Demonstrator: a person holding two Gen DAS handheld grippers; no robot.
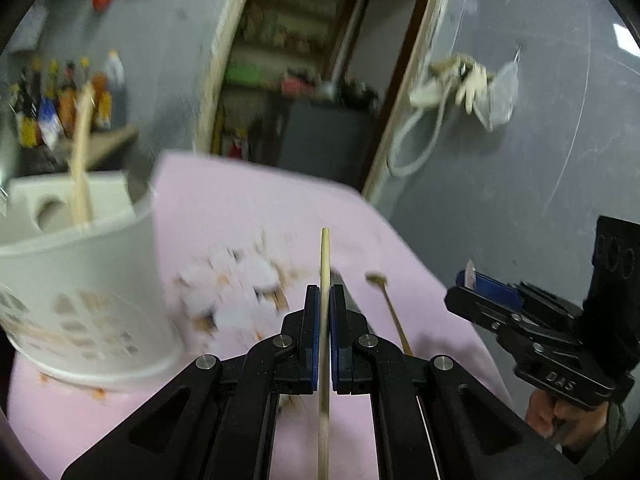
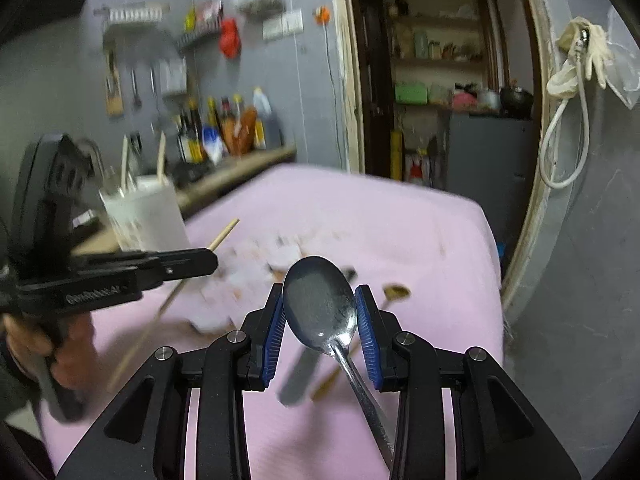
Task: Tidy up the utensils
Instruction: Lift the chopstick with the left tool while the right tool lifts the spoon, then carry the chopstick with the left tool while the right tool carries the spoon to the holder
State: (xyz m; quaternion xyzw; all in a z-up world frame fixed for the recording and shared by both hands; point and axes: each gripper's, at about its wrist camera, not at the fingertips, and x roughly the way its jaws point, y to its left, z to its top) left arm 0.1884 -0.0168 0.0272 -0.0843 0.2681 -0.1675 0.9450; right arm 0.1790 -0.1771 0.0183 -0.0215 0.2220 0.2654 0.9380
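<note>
My left gripper (image 1: 325, 292) is shut on a thin wooden chopstick (image 1: 325, 256) that sticks out past the pads, lifted above the pink cloth (image 1: 248, 208). A white utensil holder (image 1: 80, 280) stands close at the left with a wooden utensil (image 1: 80, 160) upright in it. My right gripper (image 2: 320, 292) is shut on the bowl of a metal spoon (image 2: 320, 304), whose handle trails back and down. From the right wrist view, the left gripper (image 2: 208, 260) with its chopstick (image 2: 224, 232) is at the left, near the holder (image 2: 148, 216).
A small wooden spoon (image 2: 396, 292) and a dark blurred utensil (image 2: 298, 376) lie on the cloth under the grippers. Bottles (image 2: 224, 128) line a shelf behind the holder. A doorway (image 2: 440, 80) opens beyond the table's far edge, and a hose (image 2: 568, 128) hangs at the right.
</note>
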